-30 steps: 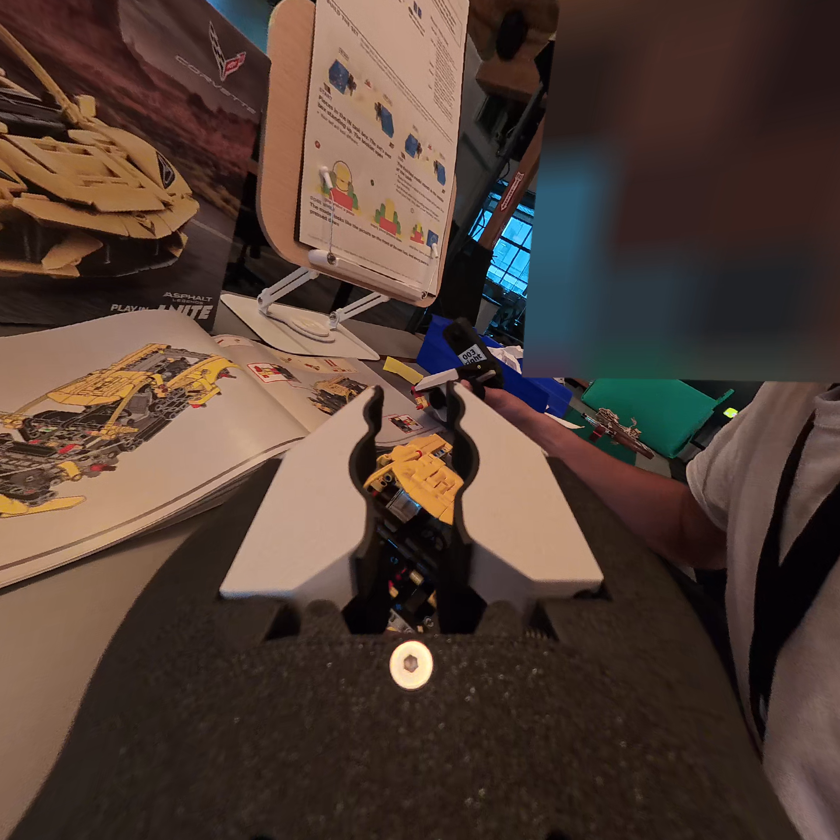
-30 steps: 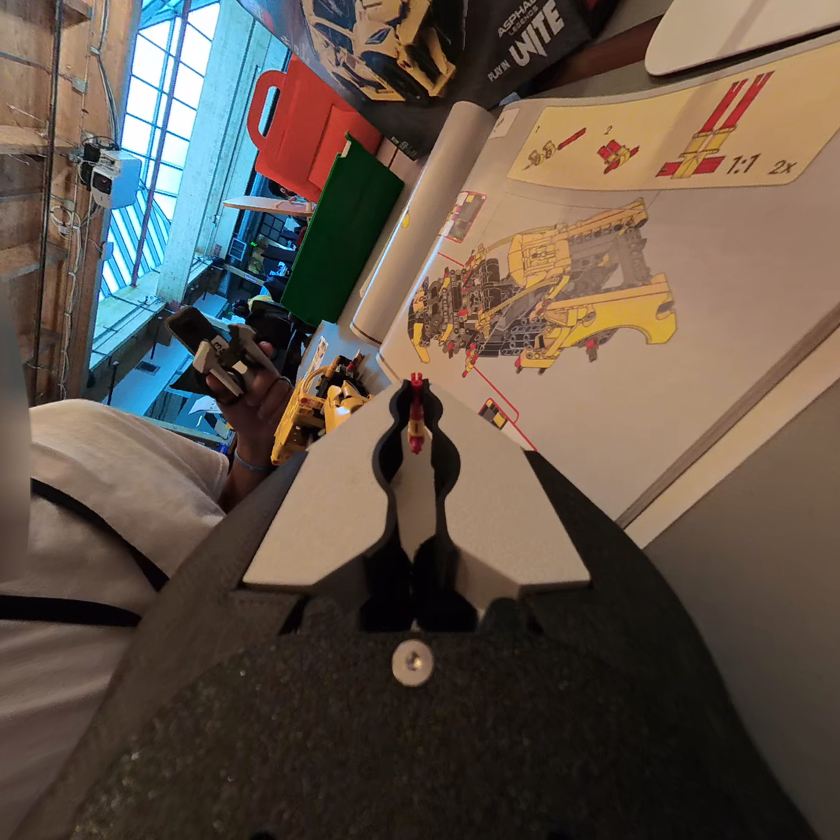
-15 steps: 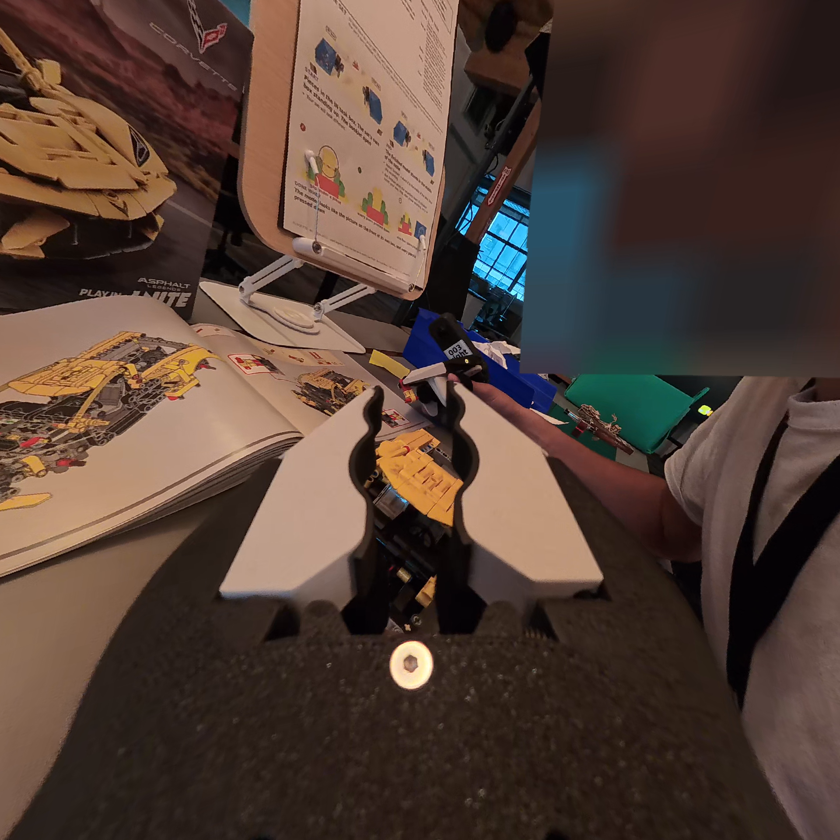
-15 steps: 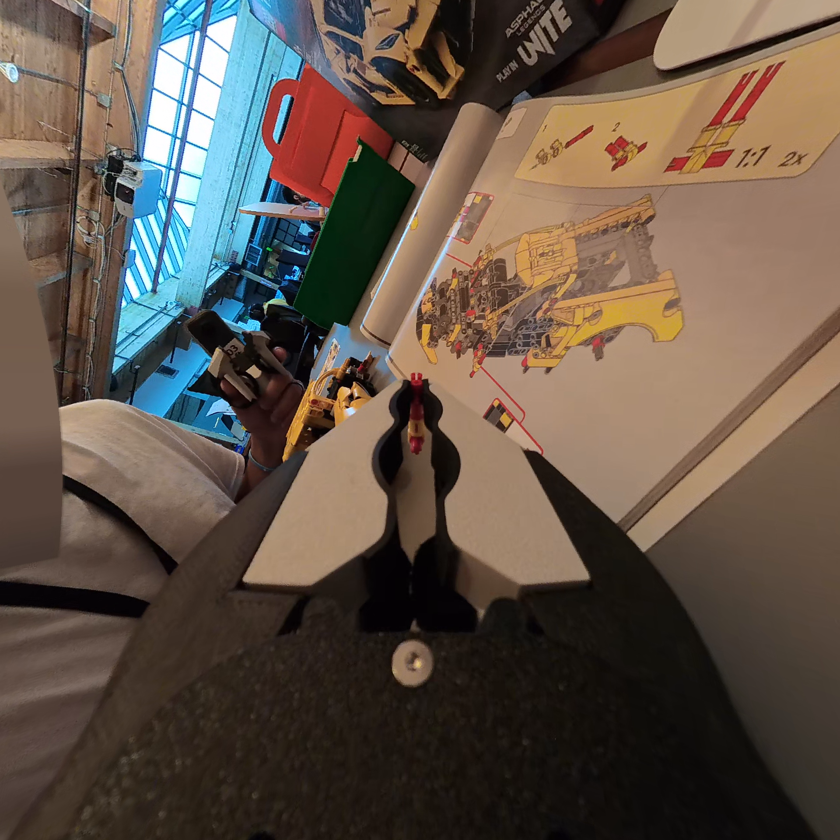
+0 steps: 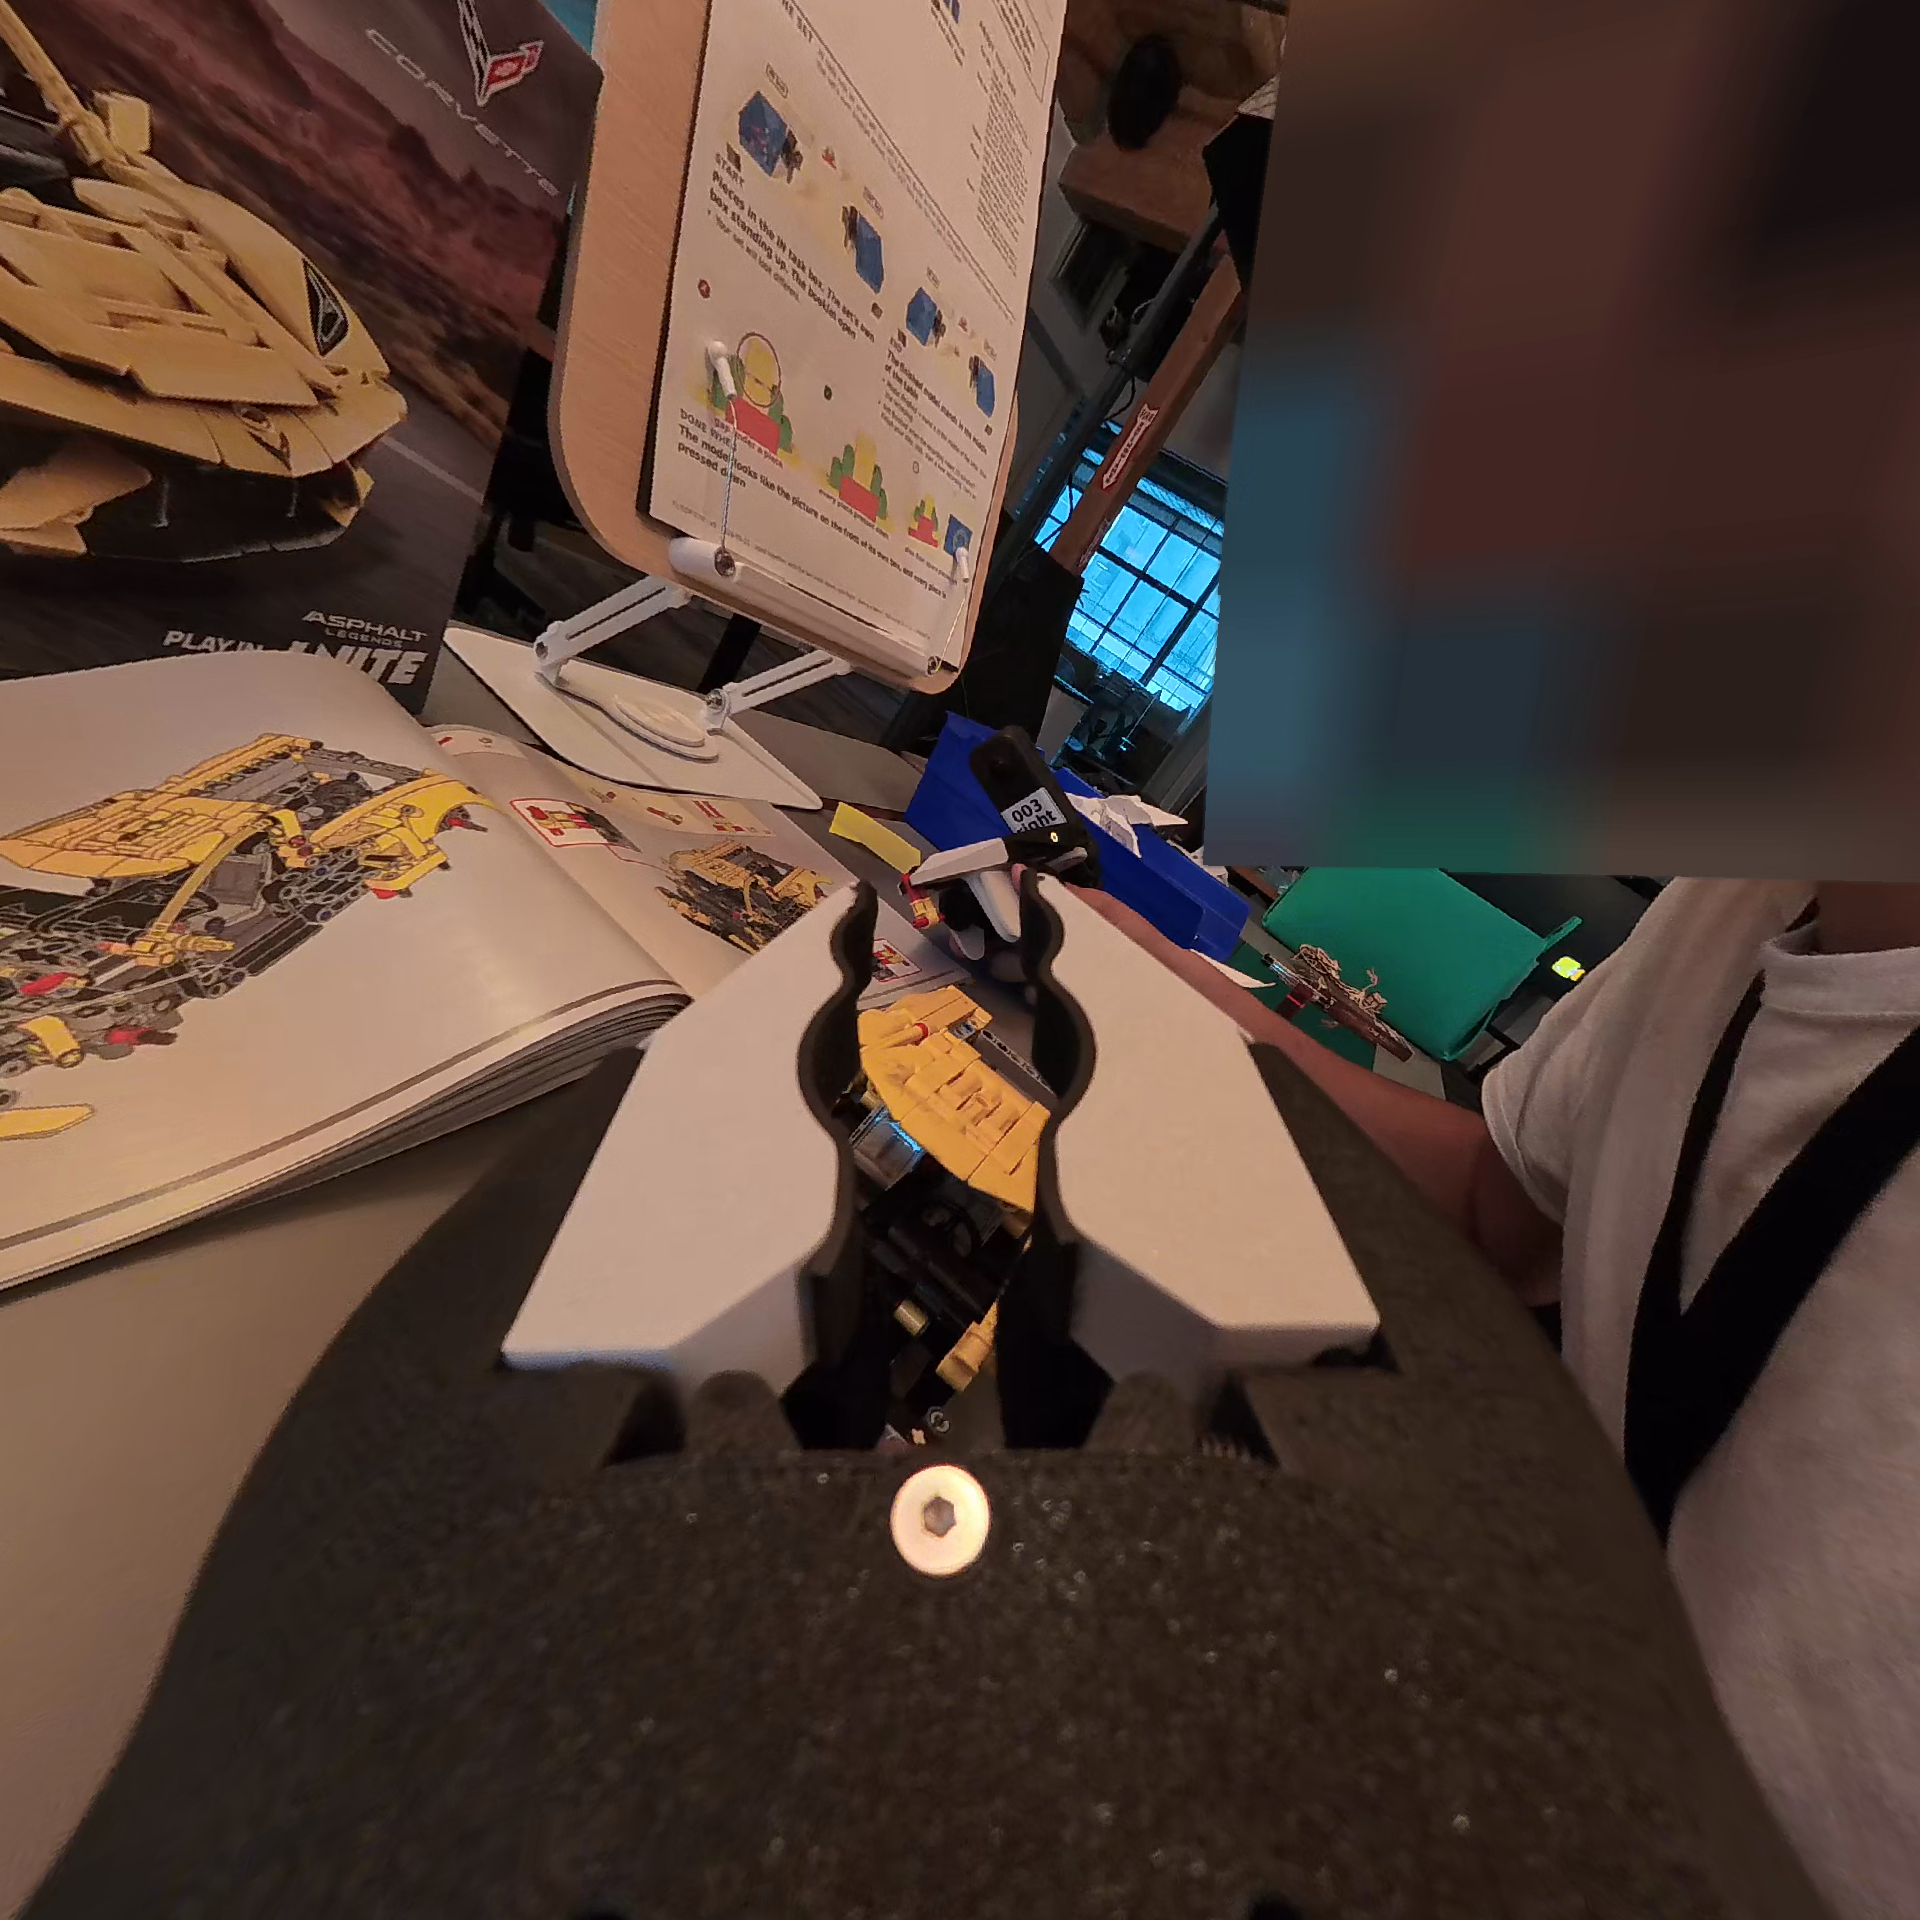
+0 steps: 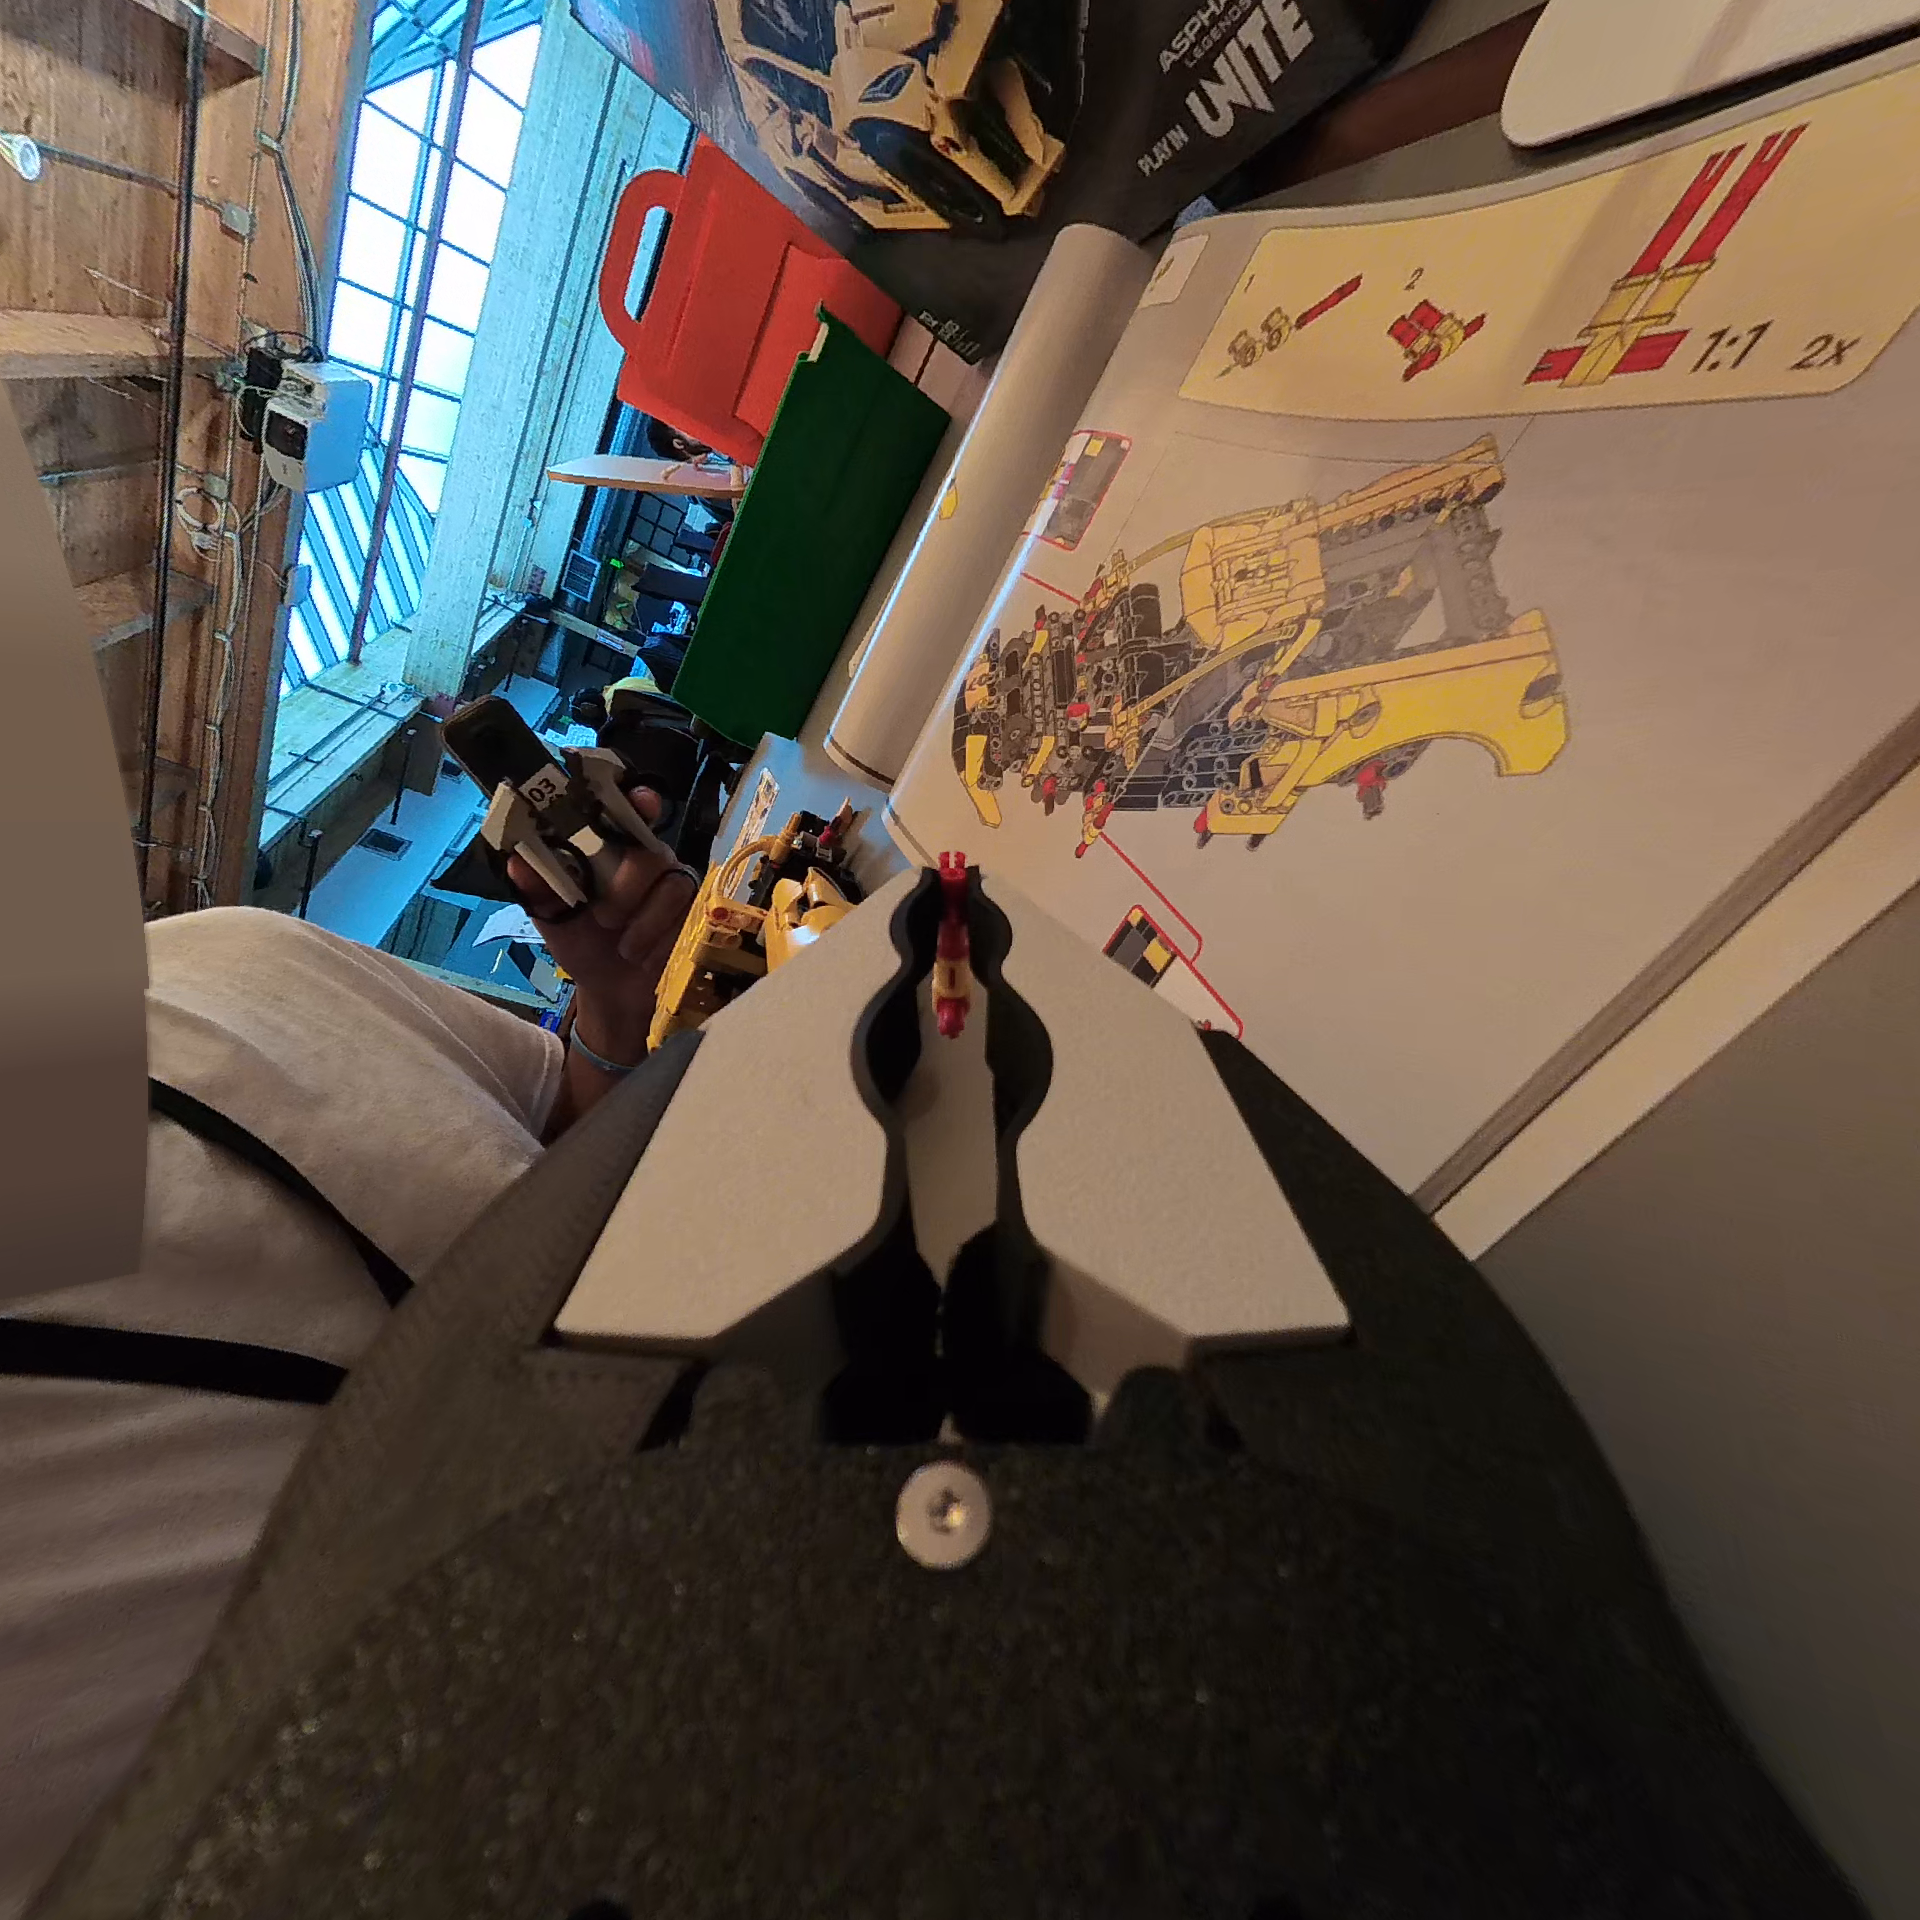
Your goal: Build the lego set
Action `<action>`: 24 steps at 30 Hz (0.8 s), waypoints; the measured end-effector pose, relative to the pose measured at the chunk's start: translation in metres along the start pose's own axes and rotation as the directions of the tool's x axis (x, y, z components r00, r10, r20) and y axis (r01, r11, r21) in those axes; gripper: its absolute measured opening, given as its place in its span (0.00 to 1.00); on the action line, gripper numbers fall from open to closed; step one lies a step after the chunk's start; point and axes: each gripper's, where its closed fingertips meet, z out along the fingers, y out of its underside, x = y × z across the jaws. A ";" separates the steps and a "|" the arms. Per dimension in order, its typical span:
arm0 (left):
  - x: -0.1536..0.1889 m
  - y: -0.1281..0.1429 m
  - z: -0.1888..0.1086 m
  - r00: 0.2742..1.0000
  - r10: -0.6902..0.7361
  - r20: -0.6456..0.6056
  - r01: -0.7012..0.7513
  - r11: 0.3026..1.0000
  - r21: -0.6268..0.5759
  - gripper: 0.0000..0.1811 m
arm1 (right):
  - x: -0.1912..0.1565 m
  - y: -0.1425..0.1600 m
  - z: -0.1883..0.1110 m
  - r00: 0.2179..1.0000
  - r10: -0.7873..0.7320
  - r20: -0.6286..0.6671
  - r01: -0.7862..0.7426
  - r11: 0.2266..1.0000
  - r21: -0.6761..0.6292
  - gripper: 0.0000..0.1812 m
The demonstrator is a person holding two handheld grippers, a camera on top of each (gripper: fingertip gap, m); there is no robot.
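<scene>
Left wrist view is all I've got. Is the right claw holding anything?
Observer: Yes. The right wrist view shows the right claw shut on a small red-and-yellow pin, pinched at the tips.
Operator: Is my left claw gripping the model?
Observer: No. From there the left claw looks open and empty, with the yellow model lying beside it.
Operator: What's past the manual?
Observer: A green bin and a red bin beyond the instruction book.
</scene>
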 end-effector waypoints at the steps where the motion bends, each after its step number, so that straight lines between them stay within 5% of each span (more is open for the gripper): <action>1: 0.000 0.000 0.000 1.000 0.002 0.001 -0.002 1.000 -0.001 0.15 | 0.000 0.000 0.000 1.000 0.000 0.000 0.000 1.000 0.000 0.01; 12: -0.006 0.005 -0.010 0.999 0.008 0.047 -0.008 1.000 -0.002 0.15 | -0.009 0.023 0.009 0.994 -0.106 0.021 0.108 0.984 -0.138 0.01; 20: -0.019 -0.014 -0.027 0.994 -0.059 0.092 0.048 0.992 0.112 0.15 | -0.029 0.061 0.012 0.983 -0.149 0.110 0.177 0.935 -0.308 0.01; 24: -0.017 -0.011 -0.026 0.991 0.015 0.134 -0.026 0.996 0.080 0.15 | -0.058 0.099 0.012 0.969 -0.205 0.135 0.242 0.888 -0.391 0.01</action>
